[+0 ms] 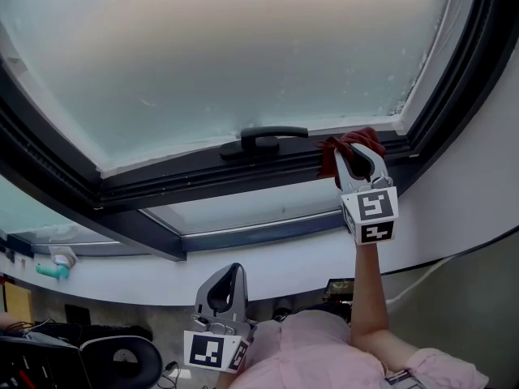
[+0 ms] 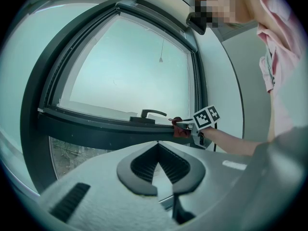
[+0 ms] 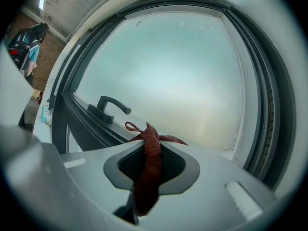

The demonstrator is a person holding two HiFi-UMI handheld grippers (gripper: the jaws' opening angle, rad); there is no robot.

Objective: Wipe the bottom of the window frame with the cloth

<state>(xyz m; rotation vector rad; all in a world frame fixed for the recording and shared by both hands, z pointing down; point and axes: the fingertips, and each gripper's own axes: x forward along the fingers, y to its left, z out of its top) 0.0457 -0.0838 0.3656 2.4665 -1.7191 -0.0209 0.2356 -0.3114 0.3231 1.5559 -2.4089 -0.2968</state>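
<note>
The cloth [image 3: 150,146] is dark red with a coarse weave, bunched into a narrow rope. My right gripper [image 3: 153,139] is clamped tight on it. The rope runs down between the ribbed black pads, and a short tuft sticks out past the tips, with a small loop towards 10 o'clock and a flat end towards 3 o'clock.

In the head view the cloth [image 1: 350,144] sits at about 2 o'clock in the picture, crumpled around the tips of my right gripper [image 1: 358,154]. It meets the bottom rail of the dark window frame [image 1: 203,181] close to the right-hand corner. The black window handle [image 1: 272,140] lies at 9 o'clock from the cloth, near it but apart. The frosted pane [image 1: 243,55] fills everything above.

My left gripper [image 1: 229,275] hangs low, near 6 o'clock in the head view and well away from the frame. Its own view shows the jaw tips meeting with nothing between them — only the window behind, where the cloth [image 2: 180,130] shows as a small red lump on the rail, at 3 o'clock from the handle [image 2: 151,113].
</note>
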